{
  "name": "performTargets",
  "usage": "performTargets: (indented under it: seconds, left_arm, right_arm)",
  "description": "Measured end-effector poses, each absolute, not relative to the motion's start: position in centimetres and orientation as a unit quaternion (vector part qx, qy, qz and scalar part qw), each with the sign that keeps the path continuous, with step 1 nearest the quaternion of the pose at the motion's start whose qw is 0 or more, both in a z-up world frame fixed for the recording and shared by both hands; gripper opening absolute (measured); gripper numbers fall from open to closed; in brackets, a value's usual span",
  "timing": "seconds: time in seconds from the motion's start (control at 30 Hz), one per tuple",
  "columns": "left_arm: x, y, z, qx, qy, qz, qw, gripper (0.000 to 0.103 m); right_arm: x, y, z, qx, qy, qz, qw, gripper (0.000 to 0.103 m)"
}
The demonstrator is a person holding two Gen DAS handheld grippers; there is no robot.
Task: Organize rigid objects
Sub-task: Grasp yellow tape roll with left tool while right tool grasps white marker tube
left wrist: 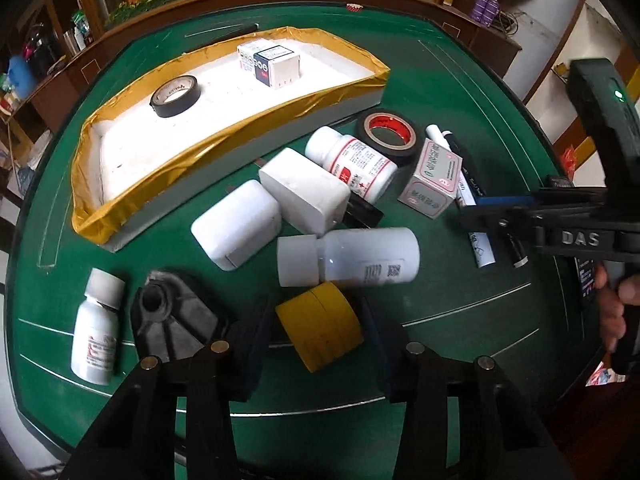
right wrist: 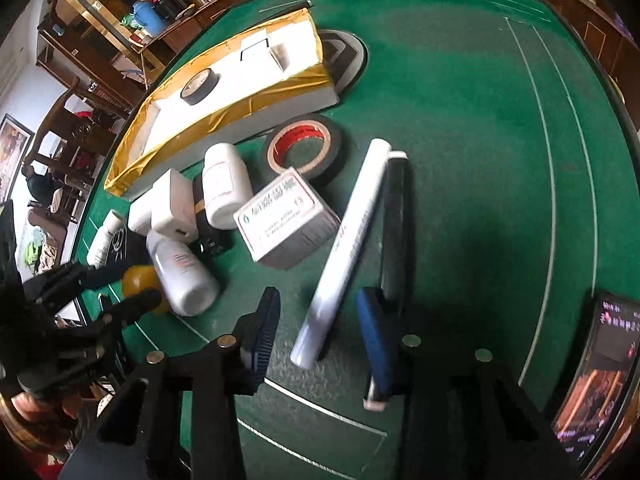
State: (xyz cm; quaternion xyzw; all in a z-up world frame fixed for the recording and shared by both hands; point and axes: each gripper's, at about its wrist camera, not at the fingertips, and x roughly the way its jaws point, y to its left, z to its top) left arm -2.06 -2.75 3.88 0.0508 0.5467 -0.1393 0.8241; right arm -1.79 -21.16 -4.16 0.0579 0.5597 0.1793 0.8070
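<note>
Left wrist view: the left gripper (left wrist: 320, 330) points down at a green table (left wrist: 460, 80), its jaws set on either side of a yellow tape roll (left wrist: 320, 326) and touching its flat faces, so the roll is pinched. Just beyond lies a white bottle (left wrist: 352, 256) on its side, then two white blocks (left wrist: 272, 212), a labelled bottle (left wrist: 354, 162), a black tape roll (left wrist: 387, 132) with a red core, and a pink box (left wrist: 430, 178). A small bottle (left wrist: 98, 328) and a grey metal part (left wrist: 172, 316) lie at lower left. The tray (left wrist: 240, 128), edged in gold tape, holds a black tape roll and small boxes. The right gripper (left wrist: 480, 216) enters from the right above two pens. Right wrist view: the right gripper's jaws stand on either side of a white pen (right wrist: 344, 248), clear of it and not gripping; a black pen (right wrist: 396, 232) lies beside the white one, passing behind the right-hand finger (right wrist: 376, 340). The pink box, red-core roll, bottles and tray lie beyond.
</note>
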Motion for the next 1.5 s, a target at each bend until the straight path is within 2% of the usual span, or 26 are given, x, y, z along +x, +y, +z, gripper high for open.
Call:
performTargets:
  seconds: [0.1, 0.2, 0.33, 0.53, 1.03, 1.07, 1.13, 1.5]
  left_arm:
    - [-2.5, -2.6, 3.8, 0.021, 0.553, -0.146, 0.820, 0.046]
    - [-2.9, -2.0, 3.7, -0.011, 0.558, -0.143, 0.817, 0.046]
    - [-3.5, -1.5, 3.6, -0.033, 0.563, -0.138, 0.814, 0.046]
    - [-3.4, -1.3, 3.5, -0.058, 0.568, -0.119, 0.812, 0.047]
    - [-4.0, -0.7, 3.2, -0.074, 0.582, -0.093, 0.805, 0.050]
    - [-4.1, -0.8, 3.2, -0.072, 0.582, -0.094, 0.804, 0.049]
    - [-4.3, -1.1, 3.1, -0.070, 0.581, -0.103, 0.804, 0.039]
    - [-4.3, 0.1, 4.4, -0.131, 0.562, -0.123, 0.807, 0.038]
  right_arm:
    - [-1.4, -20.9, -4.5, 0.056, 0.562, 0.180, 0.805, 0.034]
    - [-1.4, -21.1, -4.6, 0.047, 0.559, 0.174, 0.809, 0.019]
    - [-1.6, -21.9, -4.8, 0.052, 0.563, 0.184, 0.804, 0.016]
    - [-3.0, -23.3, -5.0, 0.073, 0.570, 0.186, 0.797, 0.015]
    - [-1.9, -20.8, -4.6, 0.013, 0.569, 0.169, 0.805, 0.016]
    - [-1.9, -20.8, -4.6, 0.012, 0.568, 0.168, 0.806, 0.016]
    - [-2.0, -20.7, -4.6, 0.008, 0.566, 0.167, 0.807, 0.016]
    - [-2.7, -21.5, -3.7, 0.016, 0.551, 0.170, 0.817, 0.016]
